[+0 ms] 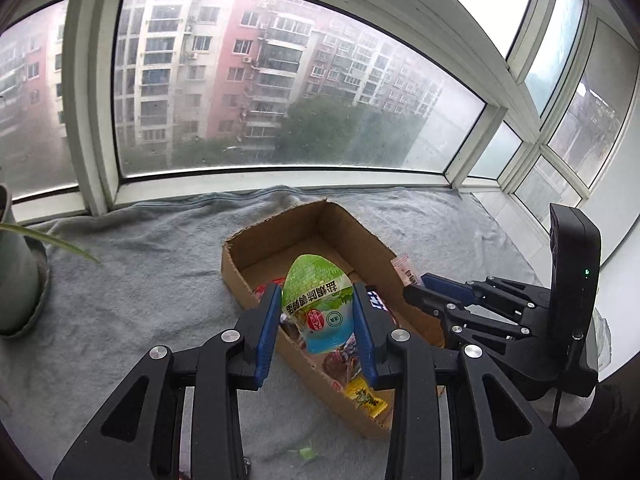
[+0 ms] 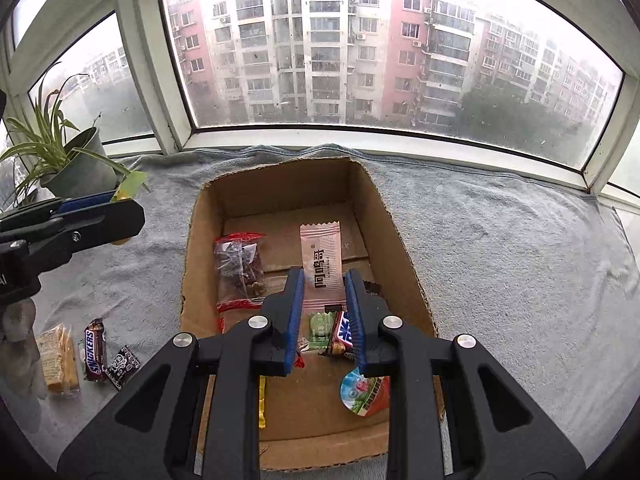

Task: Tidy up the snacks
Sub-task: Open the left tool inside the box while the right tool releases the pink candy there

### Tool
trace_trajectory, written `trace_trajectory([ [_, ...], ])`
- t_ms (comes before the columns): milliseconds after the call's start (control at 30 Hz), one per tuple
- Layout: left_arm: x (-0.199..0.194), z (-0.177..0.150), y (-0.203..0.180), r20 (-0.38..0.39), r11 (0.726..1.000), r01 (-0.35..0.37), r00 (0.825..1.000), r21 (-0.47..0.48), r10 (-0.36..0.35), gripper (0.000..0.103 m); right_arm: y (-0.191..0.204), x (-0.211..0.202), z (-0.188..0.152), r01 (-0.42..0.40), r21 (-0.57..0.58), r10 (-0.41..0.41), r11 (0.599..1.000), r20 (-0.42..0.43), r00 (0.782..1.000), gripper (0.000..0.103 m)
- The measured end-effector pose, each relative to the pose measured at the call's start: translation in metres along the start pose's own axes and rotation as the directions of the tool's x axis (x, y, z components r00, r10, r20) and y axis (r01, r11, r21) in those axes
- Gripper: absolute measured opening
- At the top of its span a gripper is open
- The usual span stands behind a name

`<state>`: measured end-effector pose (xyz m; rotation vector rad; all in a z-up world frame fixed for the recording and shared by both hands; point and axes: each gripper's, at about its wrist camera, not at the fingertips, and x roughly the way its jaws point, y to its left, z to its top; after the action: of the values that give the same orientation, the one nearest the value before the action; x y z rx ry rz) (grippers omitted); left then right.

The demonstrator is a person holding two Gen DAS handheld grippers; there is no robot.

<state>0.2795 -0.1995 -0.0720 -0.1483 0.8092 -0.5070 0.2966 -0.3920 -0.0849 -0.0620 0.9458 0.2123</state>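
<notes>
Left gripper [image 1: 316,312] clamps a green jelly cup [image 1: 316,304] above the cardboard box [image 2: 200,240]. Right gripper [image 2: 323,304] pinches a pink sachet [image 2: 322,264] over the box floor, centre bare. Grey towel [image 2: 500,240] around lies open.

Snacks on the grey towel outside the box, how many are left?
3, lying together left of the cardboard box: yellow cracker pack, Snickers bar, small dark packet. More may be hidden from view.

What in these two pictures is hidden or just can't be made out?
- Left wrist view: the box's near contents hide behind the green packet and left gripper.
- Right wrist view: the pink sachet's lower end hides between the right gripper's fingers.
- Right wrist view: the yellow stick is mostly covered.
</notes>
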Motion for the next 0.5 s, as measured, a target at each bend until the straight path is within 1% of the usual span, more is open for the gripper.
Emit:
trace_trajectory([
  [167, 0.025, 0.004, -0.008, -0.014, 1.0, -0.006, 1.0, 0.02, 0.006, 0.033, -0.01, 0.023, 0.002, -0.013, 0.036, 0.013, 0.999, -0.015, 1.0, 0.022],
  [500, 0.061, 0.001, -0.013, -0.066, 0.999, -0.019, 0.998, 0.038, 0.021, 0.033, -0.009, 0.054, 0.002, -0.018, 0.013, 0.018, 1.0, -0.058, 0.998, 0.022],
])
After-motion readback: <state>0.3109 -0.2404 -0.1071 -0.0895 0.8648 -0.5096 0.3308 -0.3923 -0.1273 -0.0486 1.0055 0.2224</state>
